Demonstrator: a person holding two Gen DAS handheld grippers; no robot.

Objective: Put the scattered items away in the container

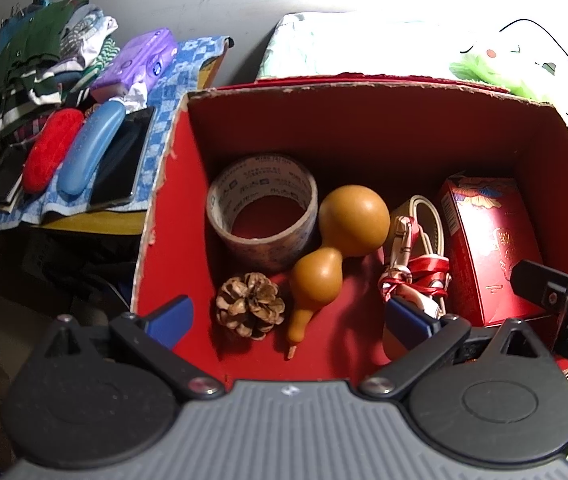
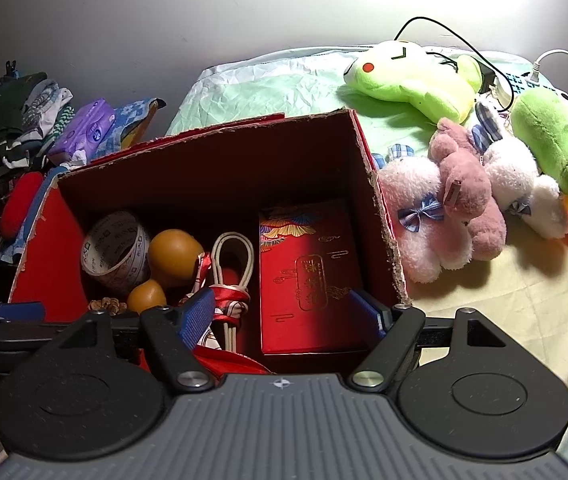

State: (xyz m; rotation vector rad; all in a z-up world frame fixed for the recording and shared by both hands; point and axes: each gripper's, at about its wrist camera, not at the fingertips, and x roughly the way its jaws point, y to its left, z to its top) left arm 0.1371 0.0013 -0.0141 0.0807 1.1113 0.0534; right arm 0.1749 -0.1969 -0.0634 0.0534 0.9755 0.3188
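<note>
The red box (image 1: pixel 171 216) is already holding the tape roll (image 1: pixel 261 216), gourd (image 1: pixel 336 248), pine cone (image 1: pixel 249 310) and small red carton (image 2: pixel 308 276), so a gripper dipping in could be bumping them or catching the ribbon (image 1: pixel 420 276). The left gripper (image 1: pixel 288 316) and right gripper (image 2: pixel 284 312) are both hanging wide open over the box, holding nothing.

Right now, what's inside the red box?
A tape roll, gourd, pinecone, ribboned cord and red carton lie in the box. The floor under them is hidden.

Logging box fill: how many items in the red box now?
5: tape roll back-left, brown pine cone in front of it, orange gourd centre, ribboned cord bundle, red gift carton right. More may be hidden.
</note>
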